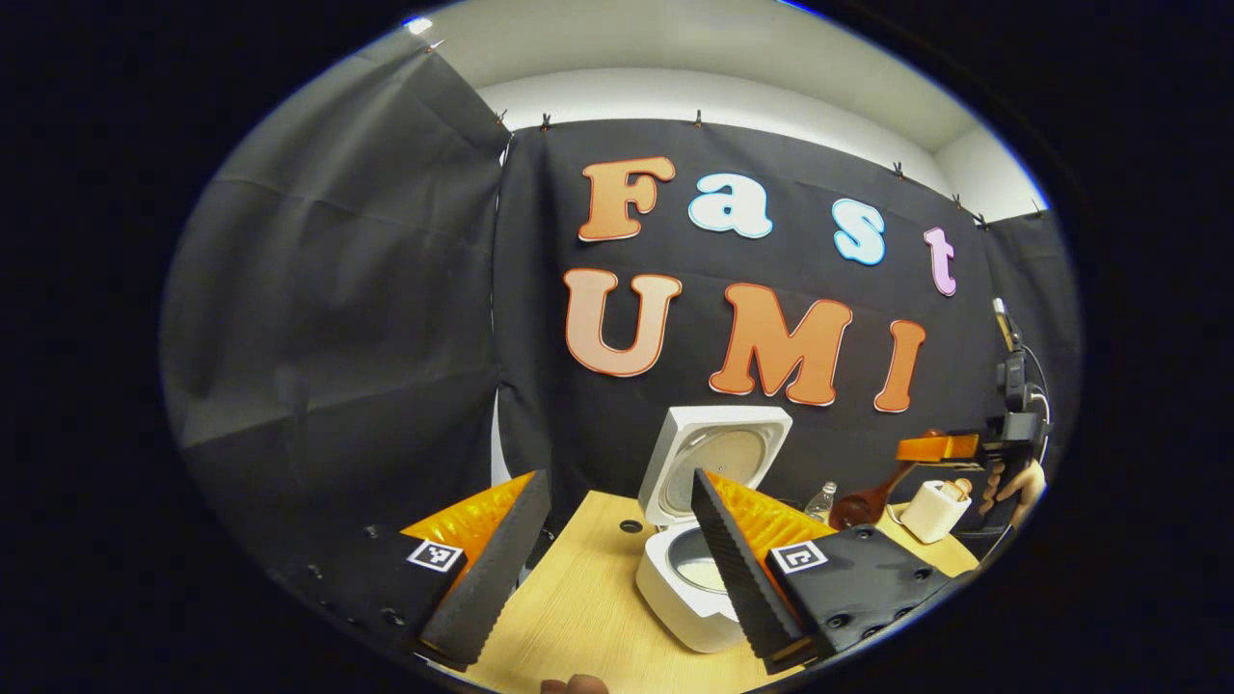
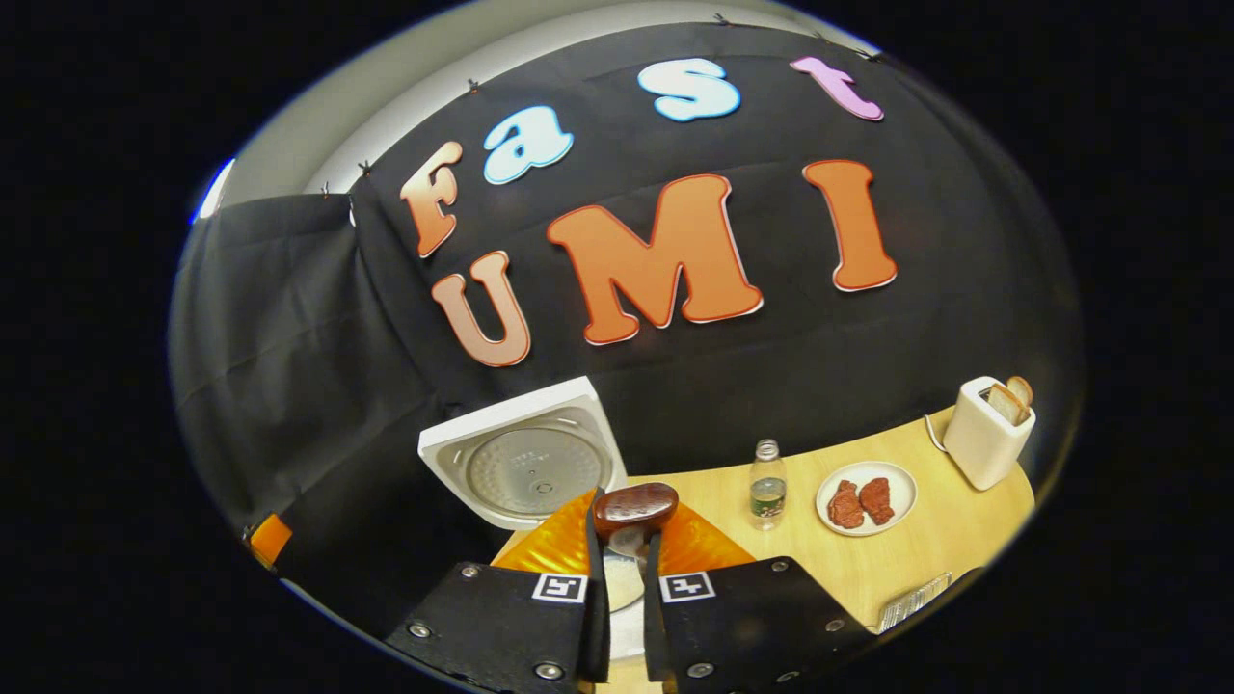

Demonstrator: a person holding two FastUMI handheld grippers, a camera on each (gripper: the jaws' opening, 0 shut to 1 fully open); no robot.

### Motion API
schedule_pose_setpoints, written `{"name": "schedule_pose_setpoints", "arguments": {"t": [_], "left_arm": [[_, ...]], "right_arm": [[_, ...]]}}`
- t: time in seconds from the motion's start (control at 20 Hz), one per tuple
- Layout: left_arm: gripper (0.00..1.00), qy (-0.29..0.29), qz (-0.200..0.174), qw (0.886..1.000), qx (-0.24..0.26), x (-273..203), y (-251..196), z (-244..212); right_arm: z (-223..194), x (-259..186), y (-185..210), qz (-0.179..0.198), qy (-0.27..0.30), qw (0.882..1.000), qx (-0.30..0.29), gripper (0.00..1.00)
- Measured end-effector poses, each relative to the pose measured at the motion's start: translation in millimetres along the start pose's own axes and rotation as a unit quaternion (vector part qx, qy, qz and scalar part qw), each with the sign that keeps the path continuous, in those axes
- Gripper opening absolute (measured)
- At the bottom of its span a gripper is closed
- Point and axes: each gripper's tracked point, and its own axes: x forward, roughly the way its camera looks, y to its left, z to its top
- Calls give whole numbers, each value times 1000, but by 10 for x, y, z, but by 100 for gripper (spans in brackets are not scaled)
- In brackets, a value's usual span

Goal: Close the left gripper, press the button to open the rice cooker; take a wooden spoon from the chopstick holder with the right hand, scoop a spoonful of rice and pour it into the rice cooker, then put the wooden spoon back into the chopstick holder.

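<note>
We see a big wooden table (image 1: 578, 598) in the booth. On it sits the white rice cooker (image 1: 689, 588), and its lid (image 1: 718, 458) stands wide open, tipped up and back. There is white rice down in the pot.

In the left gripper view, the left gripper (image 1: 617, 525) hangs just in front of the cooker. Its two fingers are far apart and hold nothing. Far off to the side in this same view we see the right gripper (image 1: 940, 448), with a person's hand (image 1: 1012, 487) behind it. It holds the wooden spoon (image 1: 868, 501) up in the air, near a white toaster (image 1: 933, 511).

In the right gripper view, the right gripper (image 2: 625, 540) has its fingers pulled in tight on the spoon's handle. The brown spoon bowl sticks out in front, right above the open pot, with the open lid behind it. We cannot tell if there is rice in the spoon.

Past the spoon stand a small bottle (image 2: 767, 485), a white plate (image 2: 901, 492) with two reddish pieces of food (image 2: 861, 502), and the toaster with bread (image 2: 1009, 400) poking out of its top.
</note>
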Motion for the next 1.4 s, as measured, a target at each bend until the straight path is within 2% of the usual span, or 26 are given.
{"name": "schedule_pose_setpoints", "arguments": {"t": [0.25,0.5,0.7,1.05,1.4], "left_arm": [[100,-20,-1,1000,6,12,-426,169],[100,-62,-14,998,-4,-89,-909,309],[100,-71,2,997,3,-176,-1182,387],[100,-56,17,998,8,-355,-1610,231],[100,-37,30,999,27,-471,-1766,128]], "right_arm": [[90,-544,-916,-55,-8,998,14,13],[83,-1006,-1620,-82,-13,996,35,13],[-77,-1246,-2105,-91,-4,994,55,13],[-602,-1417,-2679,-94,33,990,100,13],[-1184,-1237,-2961,-89,74,982,146,13]]}}
